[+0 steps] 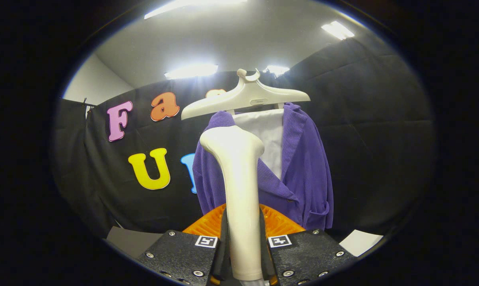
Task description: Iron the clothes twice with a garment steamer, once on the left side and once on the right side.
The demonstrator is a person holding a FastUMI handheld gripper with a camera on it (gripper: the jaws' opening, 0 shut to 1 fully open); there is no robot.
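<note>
Steamer (241,190) stands upright between the two fingers of the gripper (243,242), which are closed on its pale handle from either side, so the claw is gripping it. The handle's long axis runs straight up and away from the fingers, and its flared head tops out just ahead of them, tilted slightly toward the claw's left.

Beyond that head hangs the purple garment (303,167) on a pale hanger (245,97), with a white panel (269,135) showing between its open front edges. The garment lies directly ahead of the claw but sits a little to its right, so the steamer head overlaps the left front of the cloth while the right front, with its pocket, is in plain sight. Whether the head touches the fabric cannot be told.

The coming pass looks to turn on this offset: the left front is nearer the head, and a stroke along the garment's vertical length would suit it; reaching the right front calls for shifting the claw rightward.
</note>
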